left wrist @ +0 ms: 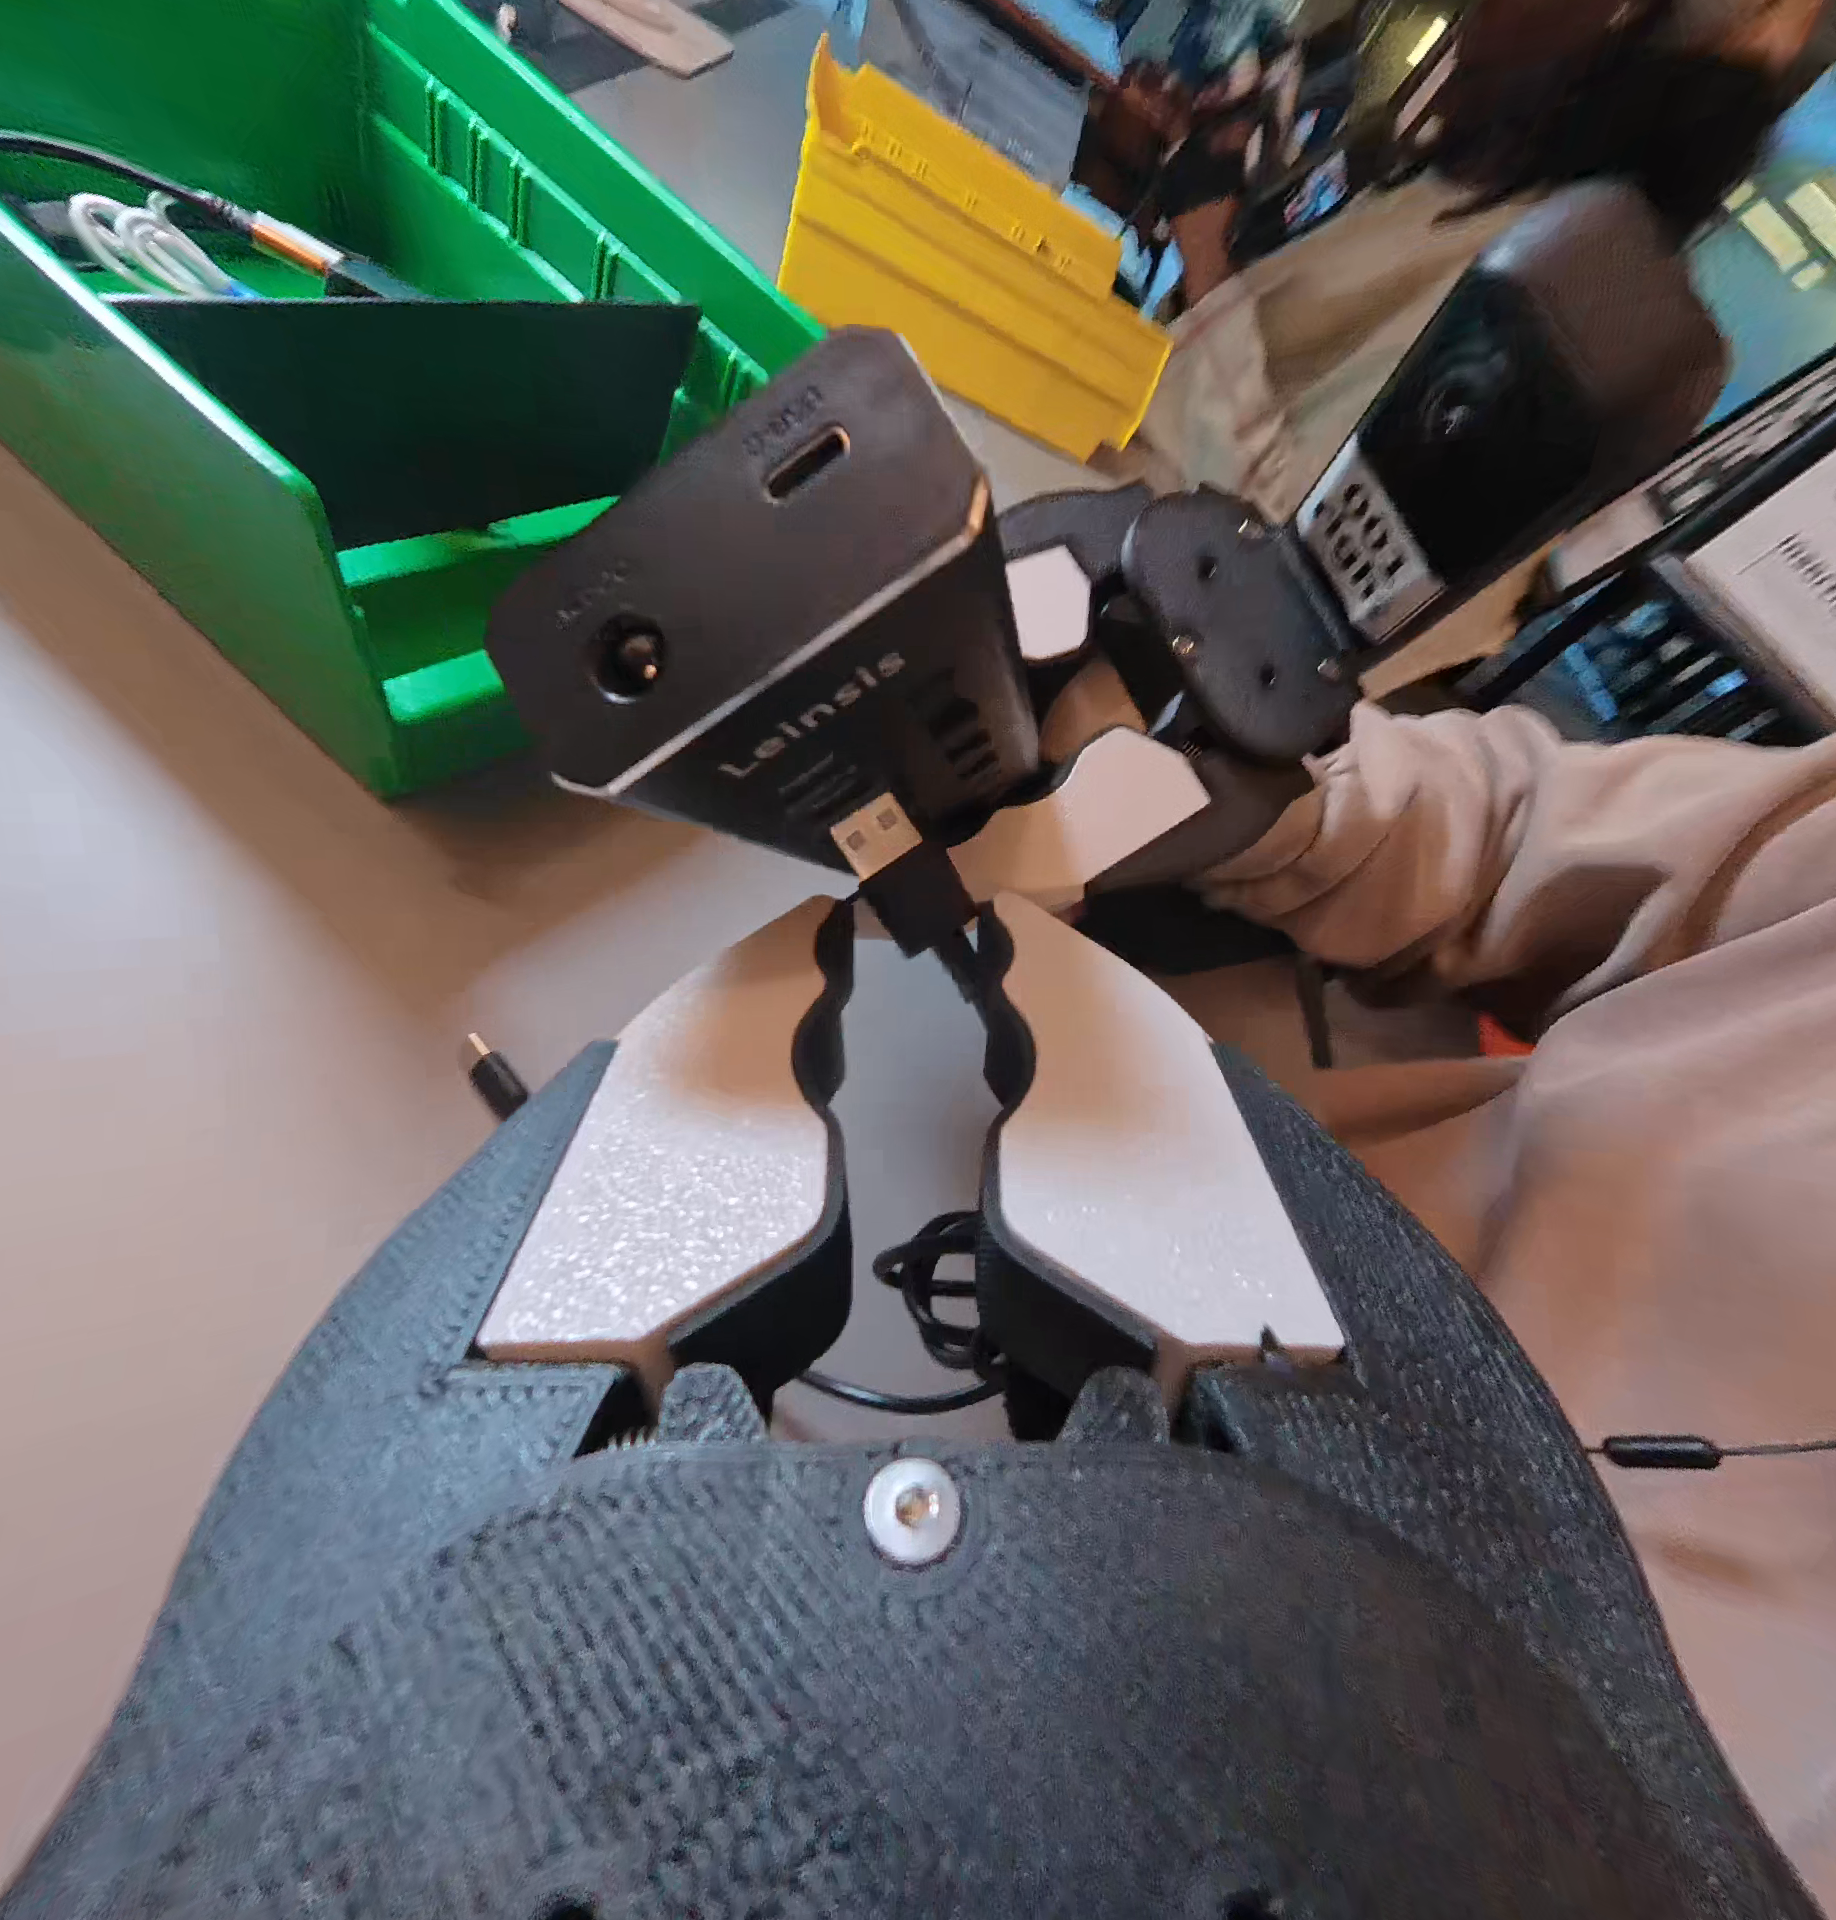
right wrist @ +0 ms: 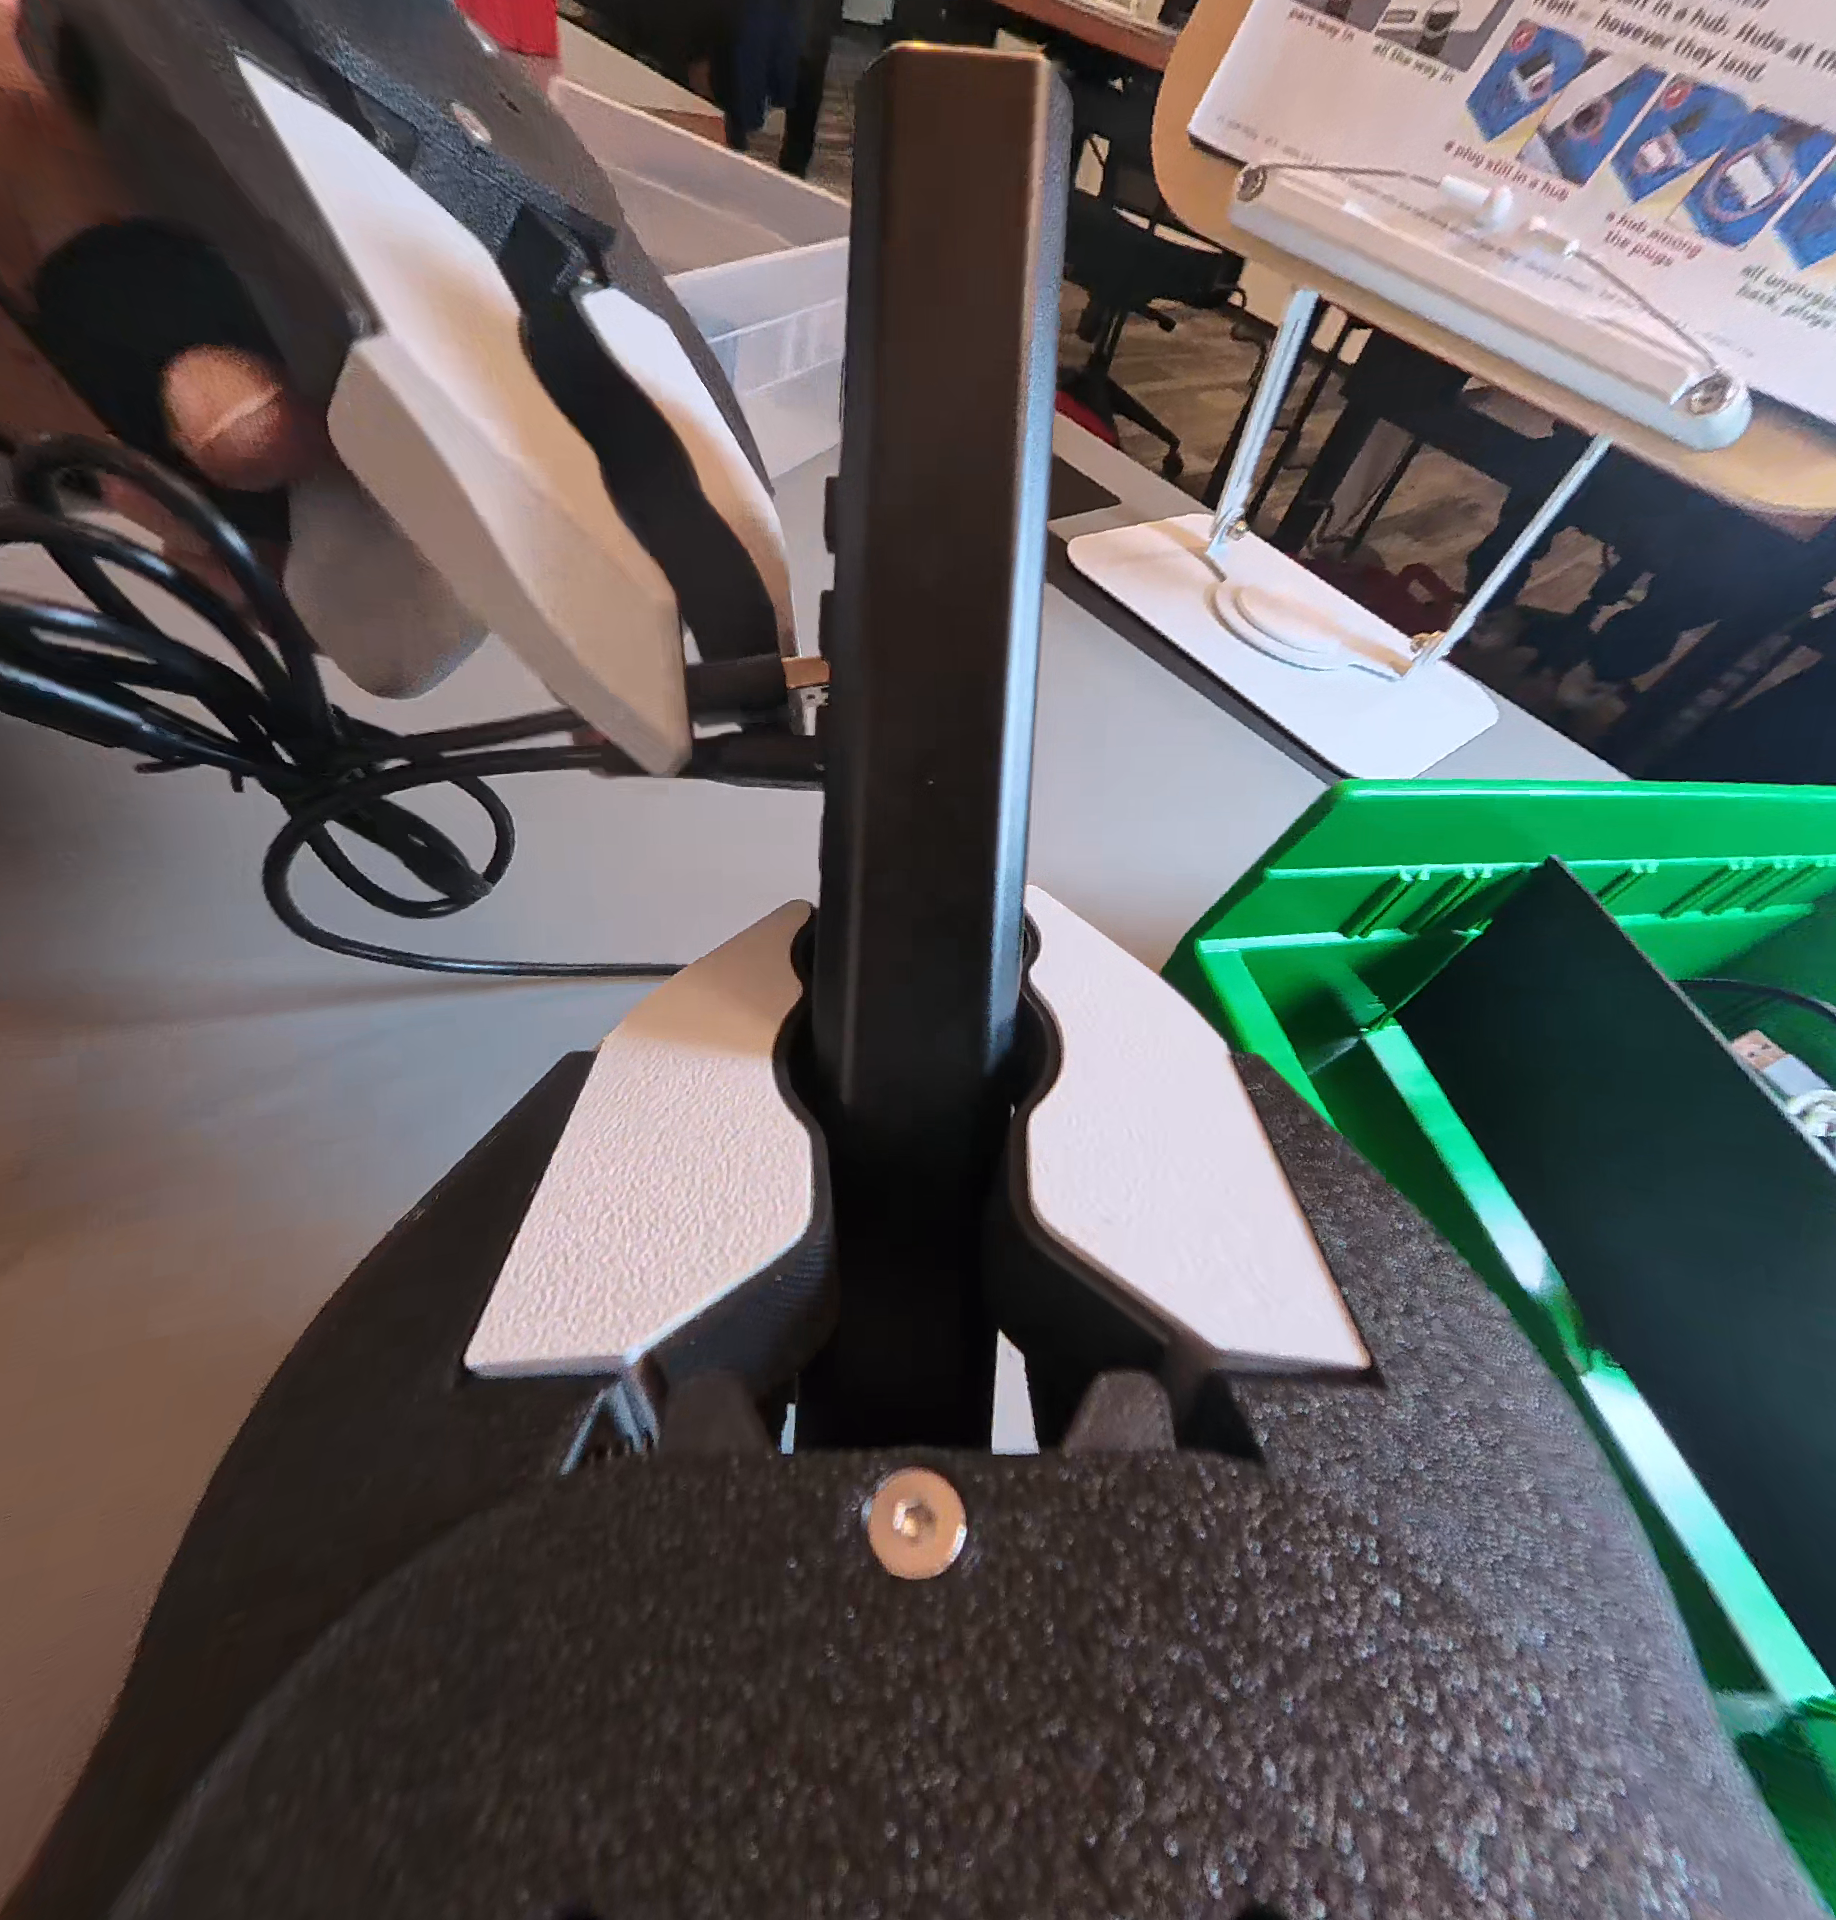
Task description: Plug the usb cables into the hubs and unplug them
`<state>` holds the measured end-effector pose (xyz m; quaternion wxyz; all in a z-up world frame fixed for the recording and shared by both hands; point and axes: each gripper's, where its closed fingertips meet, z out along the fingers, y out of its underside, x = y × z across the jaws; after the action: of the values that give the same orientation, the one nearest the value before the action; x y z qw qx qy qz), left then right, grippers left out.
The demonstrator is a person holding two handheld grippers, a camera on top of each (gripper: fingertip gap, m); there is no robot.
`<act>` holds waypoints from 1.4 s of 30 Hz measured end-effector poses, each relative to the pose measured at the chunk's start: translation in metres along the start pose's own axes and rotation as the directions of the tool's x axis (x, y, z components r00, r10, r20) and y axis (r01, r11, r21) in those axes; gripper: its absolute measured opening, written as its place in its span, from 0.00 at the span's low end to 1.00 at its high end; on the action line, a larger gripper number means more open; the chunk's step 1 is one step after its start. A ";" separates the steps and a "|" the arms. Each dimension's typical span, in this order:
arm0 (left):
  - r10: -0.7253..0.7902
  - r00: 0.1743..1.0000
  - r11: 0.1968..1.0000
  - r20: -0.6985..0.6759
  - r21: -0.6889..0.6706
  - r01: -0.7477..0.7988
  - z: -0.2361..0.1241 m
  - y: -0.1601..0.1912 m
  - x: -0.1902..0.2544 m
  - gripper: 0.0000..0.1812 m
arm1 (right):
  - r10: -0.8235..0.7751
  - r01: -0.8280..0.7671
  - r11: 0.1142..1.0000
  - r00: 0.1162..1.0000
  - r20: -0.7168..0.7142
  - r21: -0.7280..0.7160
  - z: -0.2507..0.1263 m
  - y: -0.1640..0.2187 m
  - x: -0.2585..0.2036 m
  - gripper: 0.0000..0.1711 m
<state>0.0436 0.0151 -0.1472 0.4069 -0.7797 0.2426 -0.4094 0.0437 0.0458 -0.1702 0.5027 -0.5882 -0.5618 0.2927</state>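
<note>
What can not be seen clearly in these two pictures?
- Left wrist view: whether the USB plug is partly inside the hub; the plug covers the port.
- Right wrist view: the plug tip is tiny and the left gripper fingers hide most of it.
- Green bin: contents hidden by its black divider and cut by the edge.

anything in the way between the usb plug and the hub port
Nothing visible. The left gripper holds the usb plug right at the side of the hub, which the right gripper holds, metal tip still exposed.
</note>
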 end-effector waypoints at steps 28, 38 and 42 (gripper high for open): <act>0.134 0.989 0.985 -0.059 -0.104 -0.140 -0.009 0.004 0.015 0.08 | -0.483 0.495 0.868 0.860 -0.166 0.044 -0.010 -0.019 -0.005 0.17; 0.181 0.982 0.982 -0.054 -0.038 -0.183 -0.010 -0.004 0.014 0.10 | -0.331 0.339 0.937 0.938 -0.100 0.080 -0.006 -0.018 -0.003 0.18; 0.149 0.988 0.988 -0.051 -0.030 -0.150 -0.011 -0.006 0.014 0.10 | -0.314 0.318 0.947 0.946 -0.073 0.042 -0.008 -0.019 -0.003 0.20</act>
<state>0.0422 0.0034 -0.1322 0.4172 -0.7558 0.3171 -0.3927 0.0431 0.0383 -0.1513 0.5768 -0.4862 -0.6240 0.2038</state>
